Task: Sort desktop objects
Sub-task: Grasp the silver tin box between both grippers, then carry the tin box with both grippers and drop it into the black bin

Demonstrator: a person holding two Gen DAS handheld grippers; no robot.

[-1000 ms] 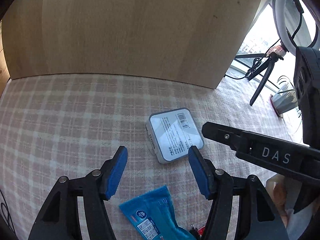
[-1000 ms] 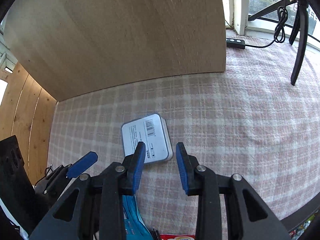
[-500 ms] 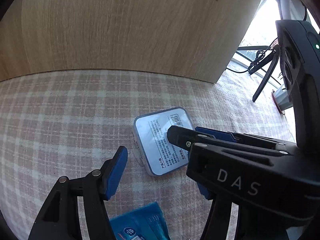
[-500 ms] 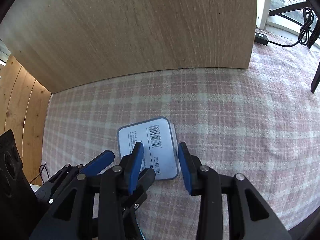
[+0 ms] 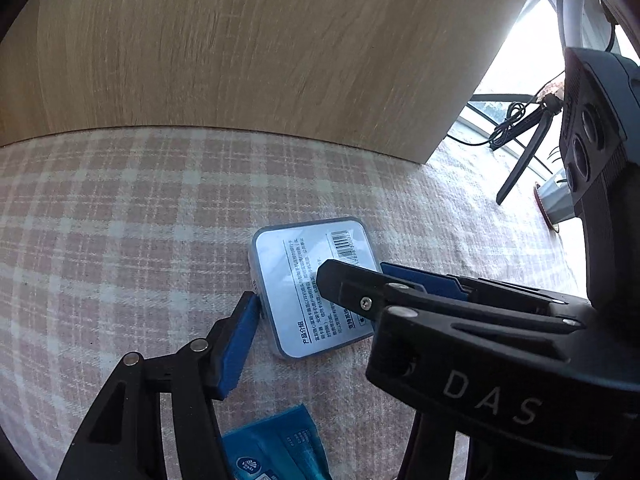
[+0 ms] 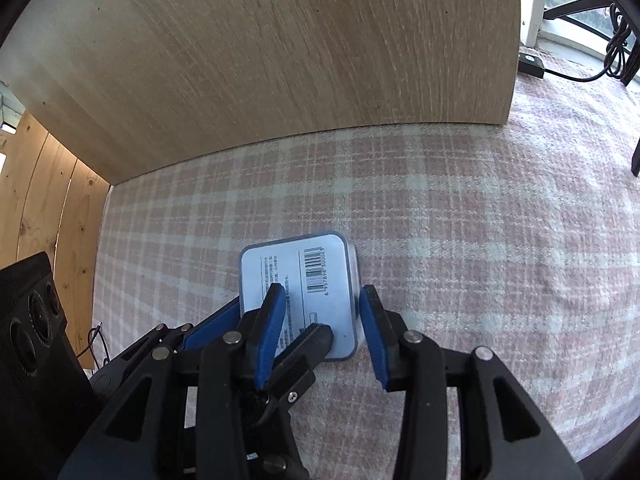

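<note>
Both grippers are down on the small square case (image 6: 298, 294) now, the flat one with the white barcode label facing up, lying flat on the checked tablecloth (image 6: 460, 240) well out in front of the wooden panel (image 6: 280, 60). The right gripper (image 6: 322, 330) straddles the near right part of the case: its right pad sits just beside the case's right edge, its left pad hangs over the label, and its jaws have just been opening, so it stands open around the case and is not yet pressing on it. The left gripper (image 5: 312, 316) comes in from the case's left; its jaws have just been closing, one blue pad (image 5: 238, 346) is right at the case's left edge, seemingly touching, while the other finger is buried behind the right tool, so whether it truly clamps I cannot tell. Here is the worry: two tools crowding one small, slick, thin case. If the left pad pushes sideways before the other side is backed, the case may skid across the cloth or pivot. The right gripper's left pad over the lid could land on top instead of on an edge and tip it. The fingers could also knock each other. The blue packet (image 5: 276, 446) lies nearer than the case, close under the left gripper, and could get dragged.
</note>
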